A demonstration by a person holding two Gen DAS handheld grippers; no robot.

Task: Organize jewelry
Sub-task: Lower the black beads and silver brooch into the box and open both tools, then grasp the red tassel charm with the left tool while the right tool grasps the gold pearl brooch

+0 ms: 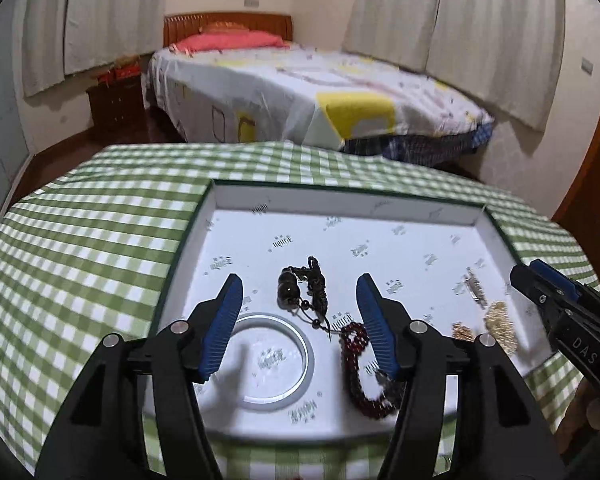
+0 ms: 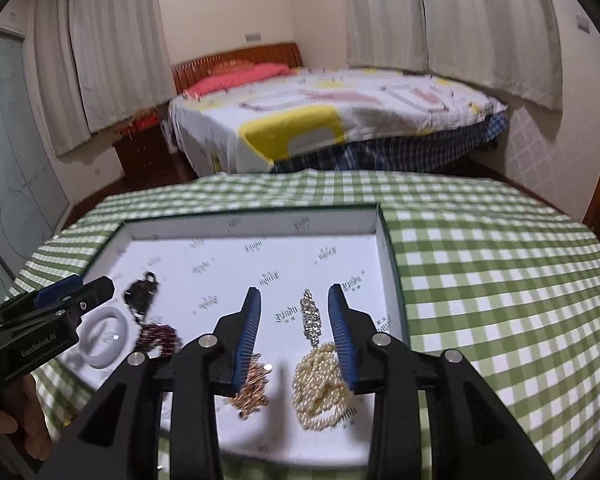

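A shallow white box lies on the green checked tablecloth and holds jewelry. In the left wrist view: a white bangle, a dark bead charm and a dark red bead bracelet. My left gripper is open and empty above them. In the right wrist view: a pearl necklace, a gold chain and a silver rhinestone piece. My right gripper is open and empty above these. The bangle and red beads lie left.
The table carries the box near its front edge. A bed with a patterned sheet stands behind it, a dark nightstand to its left. Curtains cover the walls.
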